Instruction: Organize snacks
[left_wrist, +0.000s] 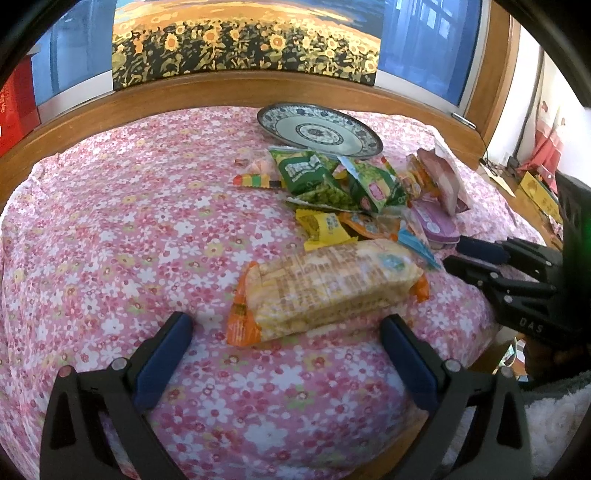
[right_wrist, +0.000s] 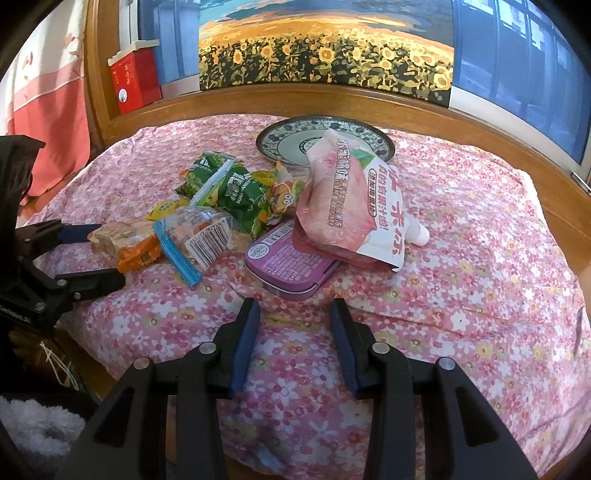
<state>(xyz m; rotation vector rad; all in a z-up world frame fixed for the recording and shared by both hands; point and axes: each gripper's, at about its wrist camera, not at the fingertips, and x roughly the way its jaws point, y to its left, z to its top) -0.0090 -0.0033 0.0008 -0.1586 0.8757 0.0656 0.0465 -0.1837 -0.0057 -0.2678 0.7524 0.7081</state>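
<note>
Cracker pack (left_wrist: 325, 288): crinkly clear wrap, orange ends, oblong, lying crosswise just ahead of left gripper (left_wrist: 286, 326) on floral cloth (left_wrist: 129, 229); jaws spread wide, empty. Right gripper (right_wrist: 293, 314): partly spread, empty, aimed at flat purple tin (right_wrist: 291, 264) under glossy pink pouch (right_wrist: 343, 206). Patterned plate (left_wrist: 321, 127): glazed, round, bare, behind heap.

The left gripper (left_wrist: 286, 325) angles downward with its blue-padded jaws spread wide and nothing pressed between the fingers (left_wrist: 162, 360) — the gap stands clear from pad to pad. The right gripper (right_wrist: 294, 314) tilts down likewise, its jaws parted to a narrower gap, the pads (right_wrist: 242, 345) gripping nothing. Seen from each other's cameras, both show black frames — each with a fuzzy pale sleeve (left_wrist: 557, 417) behind.
</note>
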